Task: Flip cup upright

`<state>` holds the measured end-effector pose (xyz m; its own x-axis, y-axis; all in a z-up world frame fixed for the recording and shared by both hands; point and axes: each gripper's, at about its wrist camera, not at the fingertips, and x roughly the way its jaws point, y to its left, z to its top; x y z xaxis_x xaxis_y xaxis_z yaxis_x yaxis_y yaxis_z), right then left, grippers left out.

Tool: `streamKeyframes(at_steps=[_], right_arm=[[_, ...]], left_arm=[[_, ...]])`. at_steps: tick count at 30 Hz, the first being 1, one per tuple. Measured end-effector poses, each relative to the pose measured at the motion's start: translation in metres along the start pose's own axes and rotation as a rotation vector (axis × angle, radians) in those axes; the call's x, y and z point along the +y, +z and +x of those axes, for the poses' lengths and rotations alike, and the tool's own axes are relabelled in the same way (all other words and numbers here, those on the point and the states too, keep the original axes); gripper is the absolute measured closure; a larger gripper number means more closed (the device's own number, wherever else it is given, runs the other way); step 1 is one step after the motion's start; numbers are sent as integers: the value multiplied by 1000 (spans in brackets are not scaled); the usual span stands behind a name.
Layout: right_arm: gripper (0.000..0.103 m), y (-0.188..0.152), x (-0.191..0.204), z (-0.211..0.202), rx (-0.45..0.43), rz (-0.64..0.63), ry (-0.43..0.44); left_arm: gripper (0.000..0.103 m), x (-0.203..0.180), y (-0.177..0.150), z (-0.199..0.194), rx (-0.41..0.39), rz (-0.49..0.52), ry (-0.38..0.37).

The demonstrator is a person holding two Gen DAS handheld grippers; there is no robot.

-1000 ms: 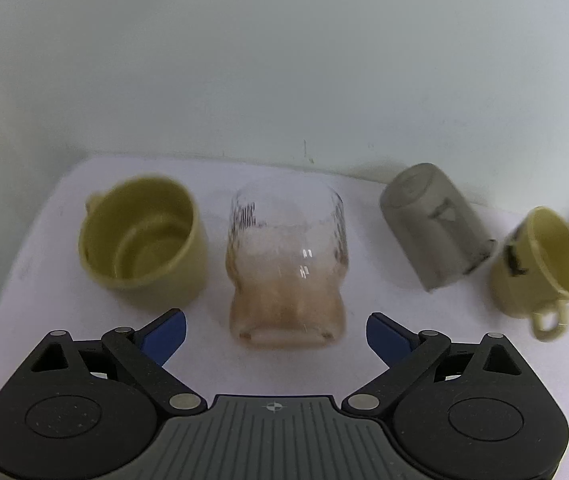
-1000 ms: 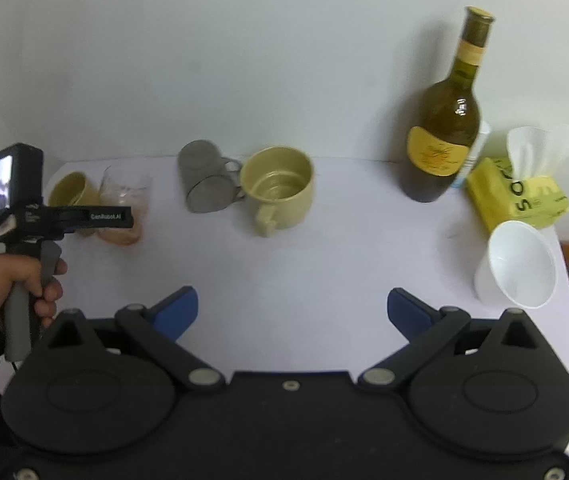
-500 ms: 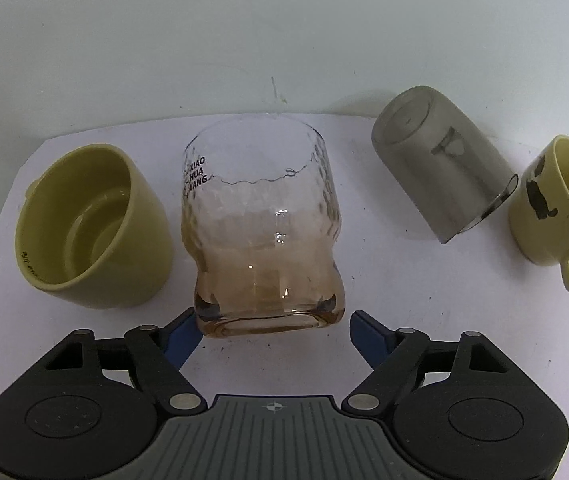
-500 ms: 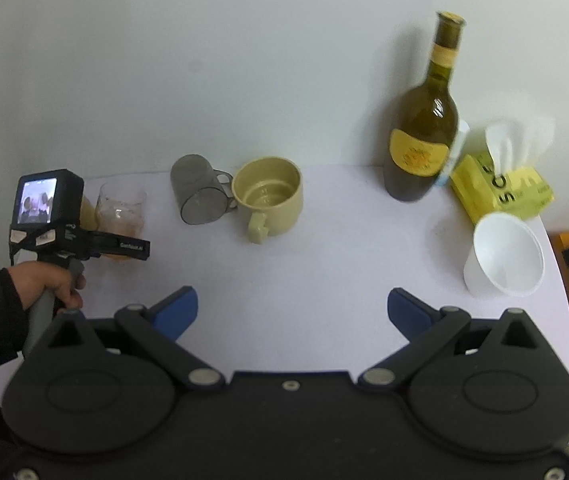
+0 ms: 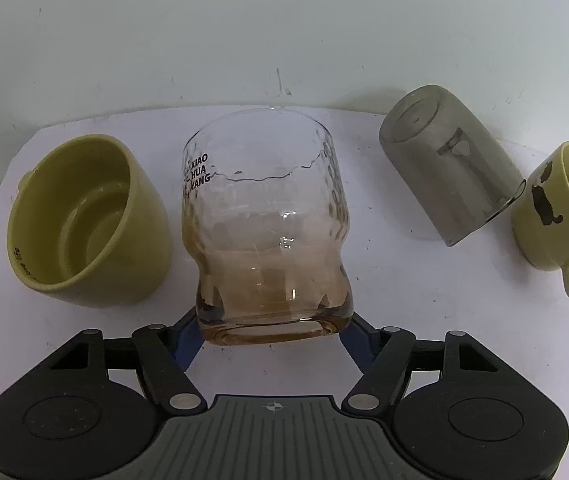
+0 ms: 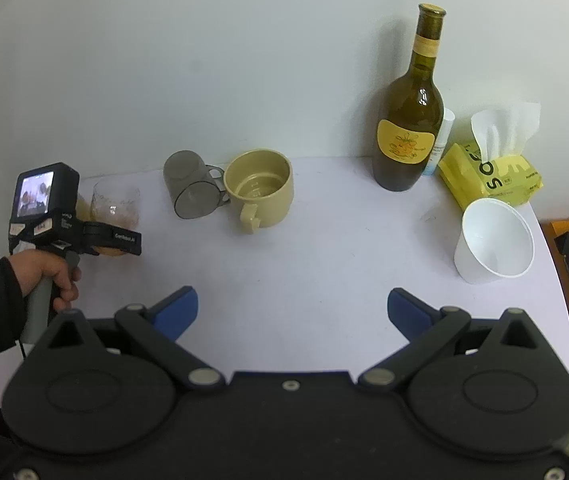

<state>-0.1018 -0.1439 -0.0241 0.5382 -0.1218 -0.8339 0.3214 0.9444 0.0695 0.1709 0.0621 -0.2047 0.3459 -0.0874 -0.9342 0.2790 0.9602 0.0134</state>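
White tabletop [image 6: 324, 248], bare at centre beneath the wide-spread right gripper [image 6: 292, 308]. Left gripper [image 5: 270, 334] clamps the base of the amber-tinted dimpled glass cup [image 5: 264, 220], hiding its blue pads; grey inverted mug [image 5: 450, 168] stands near.

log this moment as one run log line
left gripper: closing around glass base | right gripper: open, idle | glass: upright on table

Even, soft indoor light, fairly bright, no hard shadows. Heavy fisheye bowing at the edges, dark vignette in the corners. Small glare spots on the glass cup [image 5: 268, 236] and bottle [image 6: 410, 120]. White table [image 6: 324, 248] slightly washed out. Focus sharp, no motion blur.
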Motion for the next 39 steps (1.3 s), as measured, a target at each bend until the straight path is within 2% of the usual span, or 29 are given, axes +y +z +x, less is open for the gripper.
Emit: streamKeyframes(at_steps=[7,11,17,22,26,28,32,35,39], right_arm=[[1,0,-5,-2,-3,-20,7],[1,-3,-6,-2,5,-21,13],[1,-6,-7,-2,19,-11,27],[1,-12,0,-4,14,-30,43],[1,-17,7,-1,51,-51,43],[1,-17,11,1,63,-58,45],[1,-17,22,10,92,-65,47],[1,-16,39,24,124,-84,56],[1,-20,67,56,164,-128,65]], left_arm=[[38,-10,-12,-5,-22,40,31],[38,-20,-24,-11,-24,54,18],[38,-44,-60,-30,-32,70,-15],[37,-67,-94,-39,3,89,-46],[25,-73,-105,-45,-25,118,-62],[20,-69,-112,-58,-51,111,-124],[18,-47,-119,-86,-77,84,-199],[18,-25,-123,-107,-107,44,-204],[13,40,-126,-147,-191,-69,-167]])
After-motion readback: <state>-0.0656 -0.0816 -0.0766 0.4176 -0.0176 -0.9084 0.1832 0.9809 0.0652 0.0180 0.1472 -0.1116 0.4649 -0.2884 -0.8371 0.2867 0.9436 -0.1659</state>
